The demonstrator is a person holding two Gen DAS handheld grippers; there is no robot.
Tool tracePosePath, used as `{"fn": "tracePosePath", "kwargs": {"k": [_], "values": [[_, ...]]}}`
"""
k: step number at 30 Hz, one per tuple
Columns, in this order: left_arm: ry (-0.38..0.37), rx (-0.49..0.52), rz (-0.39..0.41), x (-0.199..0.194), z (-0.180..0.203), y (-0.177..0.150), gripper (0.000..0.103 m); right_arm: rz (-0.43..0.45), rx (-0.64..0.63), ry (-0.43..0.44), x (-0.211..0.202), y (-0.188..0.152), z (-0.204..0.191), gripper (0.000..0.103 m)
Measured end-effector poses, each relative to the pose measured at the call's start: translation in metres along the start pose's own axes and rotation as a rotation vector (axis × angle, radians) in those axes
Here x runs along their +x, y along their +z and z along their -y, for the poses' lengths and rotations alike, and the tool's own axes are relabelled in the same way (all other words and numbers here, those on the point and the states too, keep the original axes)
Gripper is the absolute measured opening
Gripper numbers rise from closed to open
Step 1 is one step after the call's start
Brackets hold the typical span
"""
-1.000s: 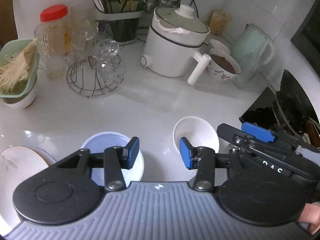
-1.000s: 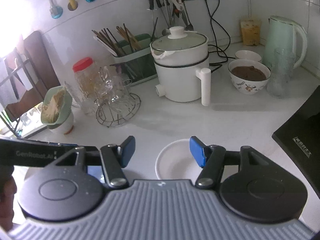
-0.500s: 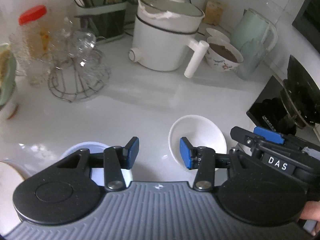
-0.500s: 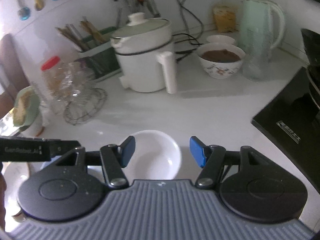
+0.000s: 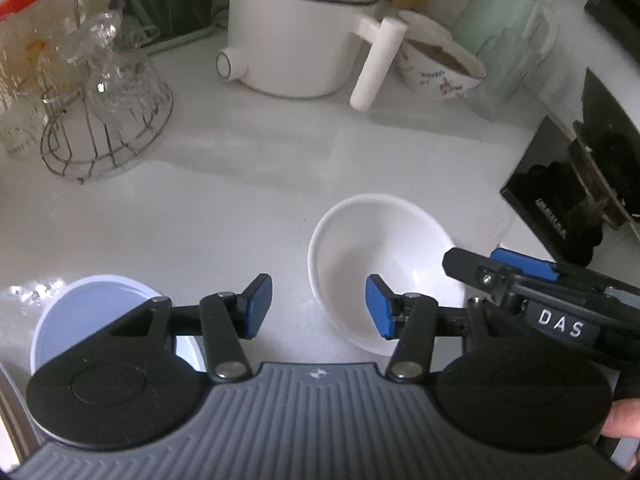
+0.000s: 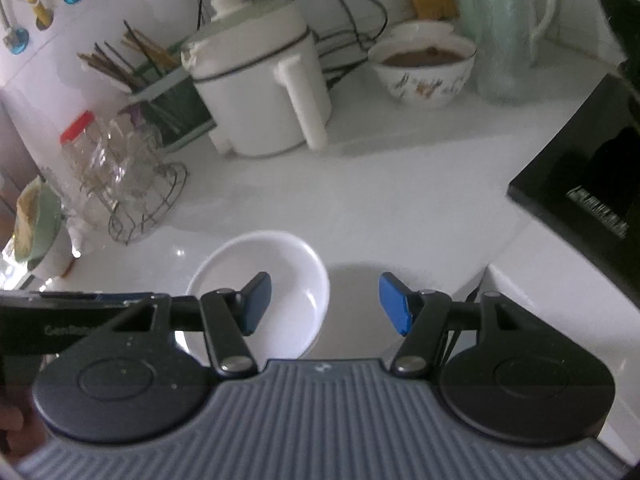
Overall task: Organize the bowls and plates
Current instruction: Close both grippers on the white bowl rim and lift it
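The white bowl stands on the counter, w/ the pale blue bowl apart at its left. Left gripper has just been opening, jaws apart and empty, right pad over the bowl's near rim. Right gripper is half wide and empty, rim between its pads.

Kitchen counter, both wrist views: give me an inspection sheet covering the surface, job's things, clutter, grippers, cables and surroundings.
Surface: white counter, glossy, bare in the middle.
Job's things: empty white bowl upright near the front; pale blue bowl to its left, partly hidden.
Clutter: white cooking pot, patterned bowl with brown contents, green kettle, glasses on a wire rack, red-lidded jar, chopstick holder.
Grippers: left gripper open, jaws have just been opening, nothing between them; right gripper open, one finger over the white bowl, not gripping.
Cables: black cords behind the pot.
Surroundings: tiled wall, black cooktop at right.
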State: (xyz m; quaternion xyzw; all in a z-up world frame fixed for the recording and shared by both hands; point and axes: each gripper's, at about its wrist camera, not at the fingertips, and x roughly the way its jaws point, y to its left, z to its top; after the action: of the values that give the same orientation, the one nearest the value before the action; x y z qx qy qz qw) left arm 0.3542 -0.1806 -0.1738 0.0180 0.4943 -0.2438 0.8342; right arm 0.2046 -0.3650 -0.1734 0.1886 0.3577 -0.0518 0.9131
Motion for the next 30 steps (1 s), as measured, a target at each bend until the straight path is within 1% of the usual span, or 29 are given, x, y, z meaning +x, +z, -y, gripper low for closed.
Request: {"fn": "tracePosePath", "kwargs": {"k": [2,6,9,11,13,15,17,18,20,22,23,25,28,30], "values": [[0.001,0.002,-0.013,0.005,-0.001,0.001,0.058,-0.018,-0.004,0.006,0.007,-0.002,-0.001,0.062],[0.02,0.076,-0.021,0.009,0.006,0.0,0.058,-0.041,0.009,0.021,0.016,-0.002,-0.002,0.062],[0.023,0.081,-0.025,0.014,0.008,0.001,0.058,-0.043,-0.006,-0.003,0.02,0.0,-0.003,0.055],[0.018,0.068,-0.035,0.017,0.008,0.002,0.057,-0.051,-0.001,-0.001,0.024,0.001,-0.002,0.051],[0.018,0.058,-0.043,0.02,0.007,0.002,0.056,-0.063,0.006,0.006,0.026,0.001,-0.001,0.042],[0.023,0.05,-0.042,0.022,0.006,0.002,0.05,-0.076,0.006,0.009,0.028,0.001,-0.001,0.036],[0.035,0.039,-0.037,0.023,0.005,0.002,0.039,-0.084,0.008,0.009,0.03,0.0,-0.001,0.03],[0.041,0.03,-0.035,0.024,0.004,0.002,0.036,-0.081,0.007,0.001,0.03,0.0,-0.001,0.025],[0.033,0.01,-0.029,0.025,0.002,0.002,0.027,-0.067,-0.005,-0.015,0.029,-0.001,-0.002,0.022],[0.033,0.001,-0.02,0.026,0.002,0.0,0.021,-0.068,-0.017,-0.006,0.031,-0.001,-0.002,0.015],[0.03,-0.007,-0.023,0.027,0.002,-0.001,0.017,-0.073,-0.017,0.001,0.031,-0.002,-0.002,0.014],[0.017,-0.02,-0.028,0.027,0.002,-0.002,0.013,-0.081,-0.024,0.012,0.033,-0.002,-0.003,0.013],[0.034,-0.002,-0.023,0.025,0.006,-0.003,0.013,-0.085,-0.042,0.015,0.034,-0.003,-0.005,0.013],[0.027,-0.013,-0.028,0.026,0.006,-0.003,0.013,-0.08,-0.058,0.006,0.033,-0.004,-0.006,0.013]]}}
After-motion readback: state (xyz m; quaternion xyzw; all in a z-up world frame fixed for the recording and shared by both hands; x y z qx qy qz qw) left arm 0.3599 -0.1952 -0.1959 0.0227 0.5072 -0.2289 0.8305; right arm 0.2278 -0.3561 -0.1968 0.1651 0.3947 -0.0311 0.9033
